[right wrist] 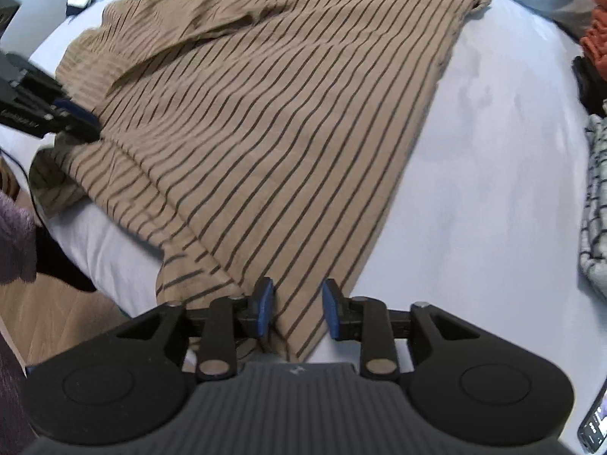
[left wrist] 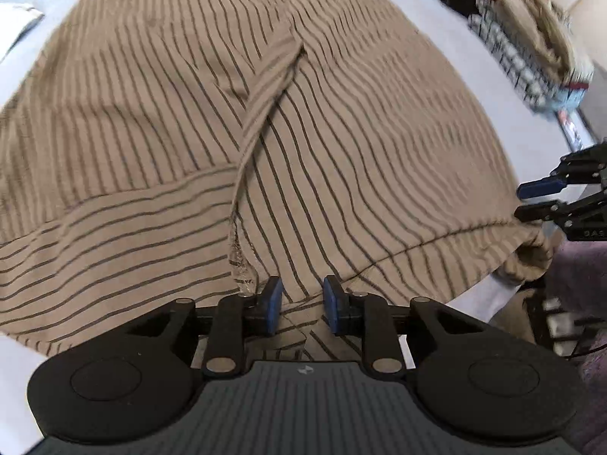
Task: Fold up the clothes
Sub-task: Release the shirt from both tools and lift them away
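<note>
The left gripper (left wrist: 301, 305) is seen with its blue pads parted and nothing clamped, poised over the near hem of the striped tan garment (left wrist: 265, 132). The right gripper (right wrist: 297, 309) is likewise released, its pads spread on either side of a near corner of the same garment. The garment is spread across a white bed surface (right wrist: 474, 151), with part of its near edge draped over the side. A fold of cloth is laid diagonally across its middle. Far to the right, a heap of other clothes (left wrist: 531, 45) is seen on the bed, blurred. A phone (right wrist: 597, 426) lies at the near right.
</note>
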Tool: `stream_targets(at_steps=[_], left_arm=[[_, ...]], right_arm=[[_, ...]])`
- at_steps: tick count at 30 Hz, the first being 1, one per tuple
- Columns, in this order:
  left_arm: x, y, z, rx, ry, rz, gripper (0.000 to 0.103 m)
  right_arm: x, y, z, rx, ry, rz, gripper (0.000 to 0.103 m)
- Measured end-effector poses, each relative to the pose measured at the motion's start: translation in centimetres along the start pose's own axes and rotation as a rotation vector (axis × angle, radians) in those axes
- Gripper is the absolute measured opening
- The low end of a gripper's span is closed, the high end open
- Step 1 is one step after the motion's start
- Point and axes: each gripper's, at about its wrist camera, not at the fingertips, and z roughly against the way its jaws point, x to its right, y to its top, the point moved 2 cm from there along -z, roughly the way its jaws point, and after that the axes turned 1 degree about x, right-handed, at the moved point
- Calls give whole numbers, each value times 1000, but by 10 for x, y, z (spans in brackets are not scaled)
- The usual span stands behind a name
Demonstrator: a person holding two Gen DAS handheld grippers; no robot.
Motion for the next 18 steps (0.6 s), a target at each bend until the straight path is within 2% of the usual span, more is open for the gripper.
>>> stream_targets(at_steps=[2,5,8,12,15,18], left_arm=[[-1,4,11,43,-11,25,21],[-1,12,20,82,13,42,21],[4,18,29,107,46,24,21],[5,23,38,161,49,49,23],[5,30,37,184,60,81,23],[1,42,35,189,60,111,25]], right_arm=[[5,4,5,24,-21,-18,36],[12,10,8,53,-56,-44,36],[14,13,7,65,-85,-60,36],[17,13,11,70,-98,-58,37],[24,11,17,64,-104,-53,45],[31,10,23,58,-111,-48,45]])
